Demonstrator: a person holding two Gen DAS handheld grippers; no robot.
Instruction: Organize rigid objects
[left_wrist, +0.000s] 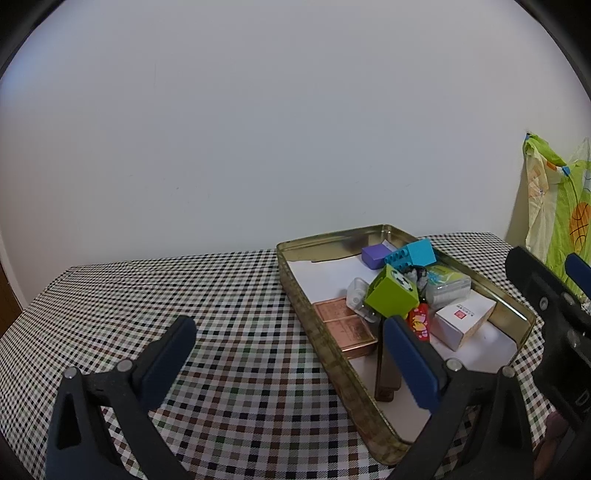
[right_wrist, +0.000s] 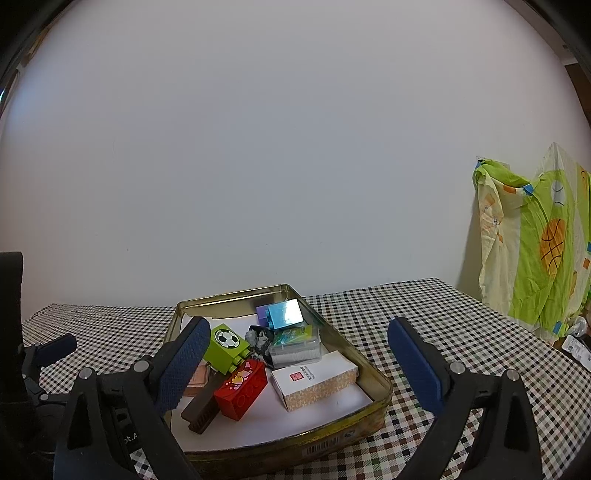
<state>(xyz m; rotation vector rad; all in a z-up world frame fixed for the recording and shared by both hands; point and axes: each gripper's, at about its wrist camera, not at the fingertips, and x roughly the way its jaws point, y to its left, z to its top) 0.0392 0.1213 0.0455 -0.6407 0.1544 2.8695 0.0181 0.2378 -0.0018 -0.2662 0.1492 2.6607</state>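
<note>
Blocks and boxes lie heaped in the tin on the checked cloth; left gripper and right gripper hover spread, empty; whether sorting is starting or finished, the scene fits both.

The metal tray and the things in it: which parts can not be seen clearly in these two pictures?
- Copper-coloured box: in the right wrist view, mostly hidden behind the right gripper's left finger.
- Red block: in the left wrist view, partly covered by the green football block and the left gripper's finger.
- Print on the white box: too small to read.
- Metal tray's near edge: hidden by fingers in both views.
</note>
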